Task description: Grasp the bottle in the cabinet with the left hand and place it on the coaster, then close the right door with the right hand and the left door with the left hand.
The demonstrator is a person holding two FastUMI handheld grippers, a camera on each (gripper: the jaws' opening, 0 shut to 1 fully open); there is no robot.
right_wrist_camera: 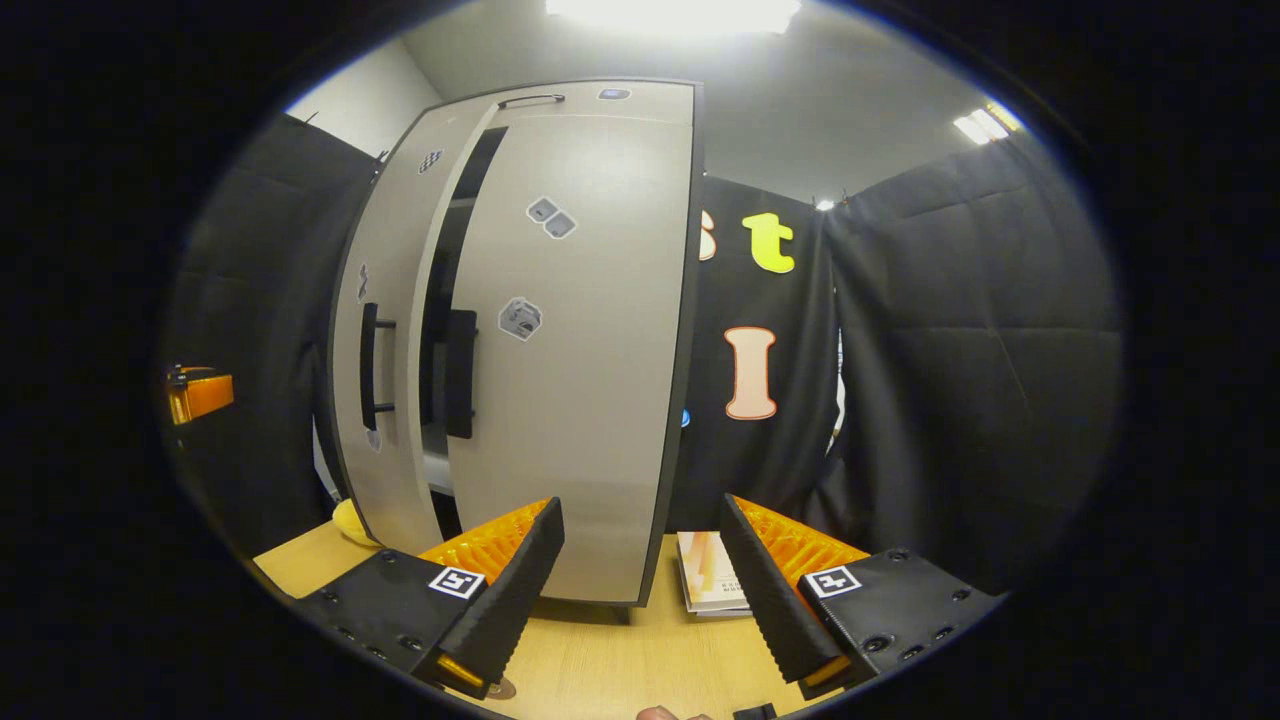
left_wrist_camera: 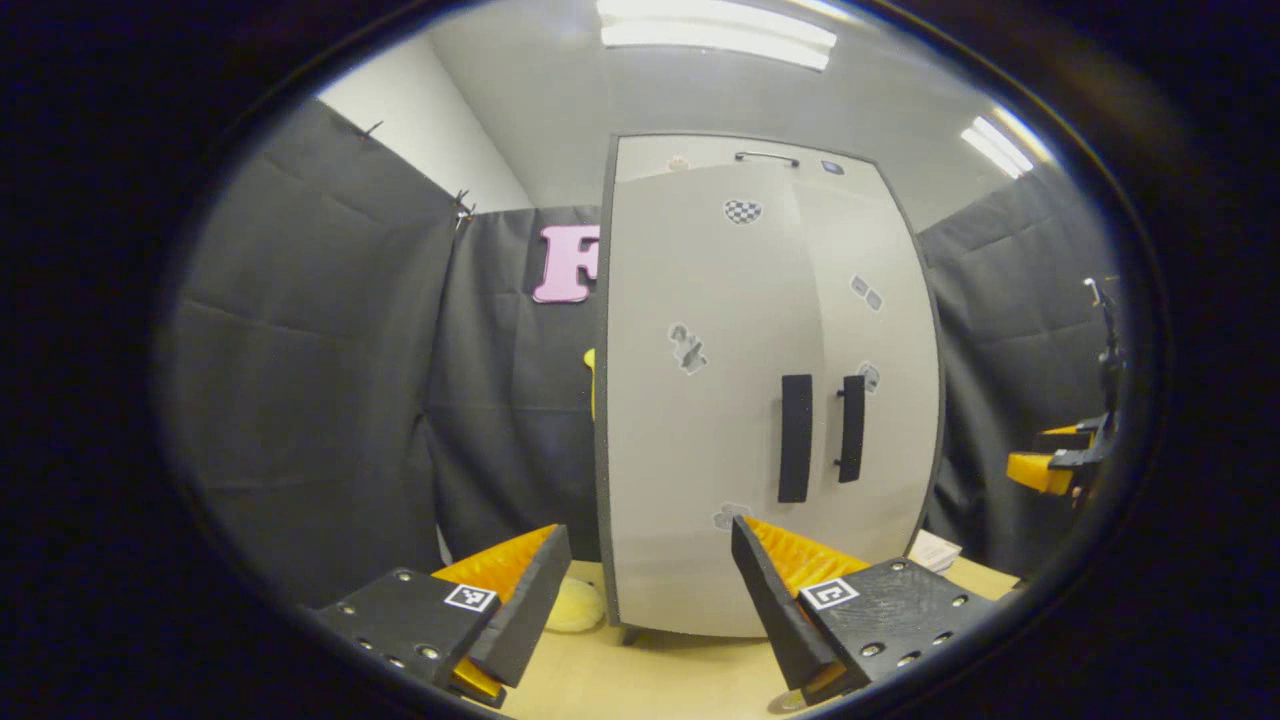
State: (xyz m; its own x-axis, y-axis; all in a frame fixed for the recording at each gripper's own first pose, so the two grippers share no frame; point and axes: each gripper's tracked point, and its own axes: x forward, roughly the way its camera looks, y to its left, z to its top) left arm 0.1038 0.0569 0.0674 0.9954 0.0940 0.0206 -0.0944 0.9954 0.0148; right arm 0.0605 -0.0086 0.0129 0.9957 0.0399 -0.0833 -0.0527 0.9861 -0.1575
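Note:
A tall pale cabinet [left_wrist_camera: 700,400] stands on the wooden table, its two doors [right_wrist_camera: 570,350] drawn nearly together. In the right gripper view a narrow dark gap [right_wrist_camera: 440,300] runs between the doors, with a strip of white shelf low in it; the rest of the inside is hidden. Black handles [left_wrist_camera: 795,437] flank the seam. My left gripper [left_wrist_camera: 648,560] is open and empty, low in front of the left door. My right gripper [right_wrist_camera: 640,545] is open and empty before the right door's outer edge. Each gripper shows far off in the other's view [left_wrist_camera: 1050,468] [right_wrist_camera: 200,392].
A pale yellow round thing [left_wrist_camera: 575,605] lies on the table [left_wrist_camera: 680,670] by the cabinet's left corner; it is seen again low left of the cabinet [right_wrist_camera: 350,520]. A thin booklet [right_wrist_camera: 710,570] lies on the table right of the cabinet. Black cloth walls close in on all sides.

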